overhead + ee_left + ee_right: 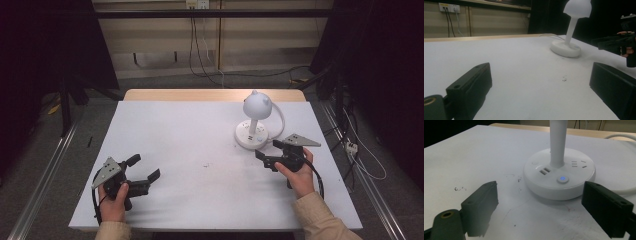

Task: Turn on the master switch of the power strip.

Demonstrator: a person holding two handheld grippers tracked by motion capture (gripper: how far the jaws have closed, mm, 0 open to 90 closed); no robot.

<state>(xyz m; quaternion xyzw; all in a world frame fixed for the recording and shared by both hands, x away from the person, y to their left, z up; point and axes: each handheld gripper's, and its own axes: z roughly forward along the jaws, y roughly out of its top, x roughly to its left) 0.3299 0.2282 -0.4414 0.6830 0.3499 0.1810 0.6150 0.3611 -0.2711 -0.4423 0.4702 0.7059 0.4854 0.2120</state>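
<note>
White covers the tabletop (200,150) in the high view, with a strip of bare wood along its far edge. I see my right hand-held gripper (267,153) right of centre, jaws spread wide with nothing between them, their tips just short of the lamp (256,120), a white round-shaded lamp on a round base in the upper right of the tabletop. My left hand-held gripper (145,167) rests in the lower left, jaws also wide apart and empty, well apart from the lamp. The whole middle of the tabletop lies bare between the two. Beyond it are a grey floor, dark curtains at both sides and cables (200,50) hanging down a pale wall.

In the left gripper view, the two black jaws stand far apart at the bottom corners over the white surface. The lamp (571,32) stands at upper right, the right hand-held gripper (609,43) just beside it at the right edge. A small dark fleck (564,79) marks the surface in between. A wall socket (449,7) sits at upper left.

In the right gripper view, the jaws open wide at the lower left and lower right, and the lamp base (559,176) sits just ahead of the gap, untouched. A blue-lit button (562,179) faces me, with USB ports (544,171) to its left. Scuffs mark the tabletop at left.
</note>
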